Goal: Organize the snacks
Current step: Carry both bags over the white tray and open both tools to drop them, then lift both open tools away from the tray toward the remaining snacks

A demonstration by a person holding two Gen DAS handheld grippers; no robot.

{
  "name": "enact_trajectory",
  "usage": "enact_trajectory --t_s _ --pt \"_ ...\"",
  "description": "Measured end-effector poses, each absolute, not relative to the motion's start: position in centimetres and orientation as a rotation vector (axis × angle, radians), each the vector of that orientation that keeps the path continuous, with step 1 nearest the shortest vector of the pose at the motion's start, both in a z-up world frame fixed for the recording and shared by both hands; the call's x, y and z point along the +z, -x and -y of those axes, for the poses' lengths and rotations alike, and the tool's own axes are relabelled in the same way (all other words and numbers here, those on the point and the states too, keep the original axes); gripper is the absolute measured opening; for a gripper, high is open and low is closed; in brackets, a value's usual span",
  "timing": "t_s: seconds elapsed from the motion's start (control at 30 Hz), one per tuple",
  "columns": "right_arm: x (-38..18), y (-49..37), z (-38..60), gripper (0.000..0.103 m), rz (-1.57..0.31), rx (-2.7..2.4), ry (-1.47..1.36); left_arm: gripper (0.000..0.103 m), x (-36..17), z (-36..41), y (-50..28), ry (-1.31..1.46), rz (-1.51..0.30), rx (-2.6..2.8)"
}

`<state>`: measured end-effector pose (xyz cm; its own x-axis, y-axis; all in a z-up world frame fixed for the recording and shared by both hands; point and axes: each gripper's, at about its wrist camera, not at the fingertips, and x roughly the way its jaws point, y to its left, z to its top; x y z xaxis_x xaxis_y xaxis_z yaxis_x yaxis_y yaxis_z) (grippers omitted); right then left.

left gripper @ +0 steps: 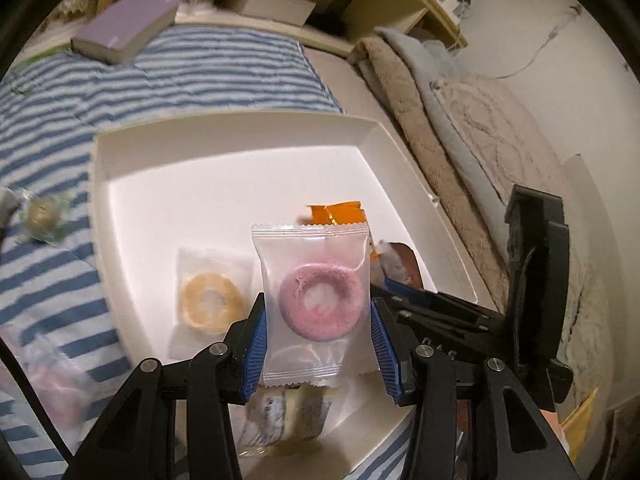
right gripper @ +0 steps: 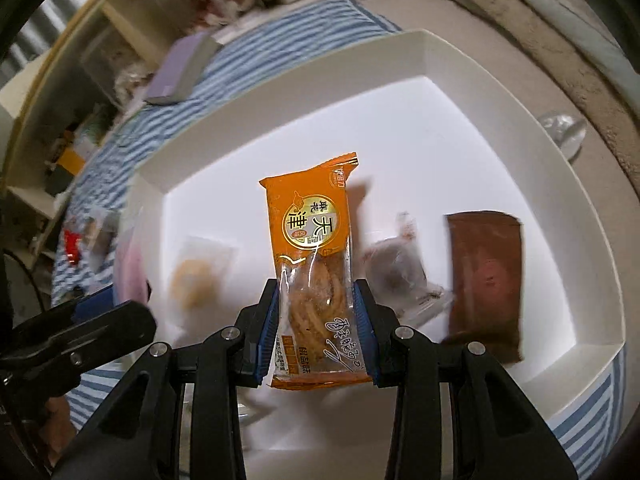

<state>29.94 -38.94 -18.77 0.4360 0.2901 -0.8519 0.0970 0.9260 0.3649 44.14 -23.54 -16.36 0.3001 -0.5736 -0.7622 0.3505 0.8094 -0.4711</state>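
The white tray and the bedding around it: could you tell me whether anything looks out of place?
Yes: a wrapped candy and a red-packaged snack lie outside the white tray, loose on the striped blanket. Nothing looks spilled or torn.

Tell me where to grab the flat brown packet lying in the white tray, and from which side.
Grip the flat brown packet across its narrow width, at mid-length, coming straight down from above. It lies flat in the white tray with its long edges clear of the tray wall, though the clear-wrapped dark snack sits close beside one edge, so descend carefully there.
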Motion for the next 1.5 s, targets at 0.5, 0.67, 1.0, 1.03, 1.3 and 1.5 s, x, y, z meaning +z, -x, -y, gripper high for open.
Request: enact_trajectory --t_s 0.5,0.67,1.0,1.03,1.3,1.5 --pt "-18.4 -29.3 42.3 0.039 -1.1 0.118 -0.473 0.07 -19.4 27.4 -46.5 0.216 -1.16 -0.644" --pt "-17.7 -28.8 41.8 0.044 -1.11 0.125 -0.451 0.073 -18.8 27.2 -44.9 0.171 -1.143 -0.637" --pt "-15.7 -26.5 41.2 0.085 -1.071 0.122 -0.408 0.103 -17.0 25.7 -42.8 0.156 -1.1 -0.616" --pt "-15.3 -26.2 41.3 0.092 -1.059 0.114 -0.403 0.103 -16.8 25.6 -42.5 0.154 -1.1 -0.618" --pt "-13.6 -24.1 42.0 0.103 -1.02 0.047 -0.357 0.103 -14.7 23.9 -40.2 0.137 -1.064 -0.622" --pt "-12.4 -22.6 41.7 0.103 -1.004 0.018 -0.313 0.103 -12.9 22.7 -38.2 0.128 -1.024 -0.614"
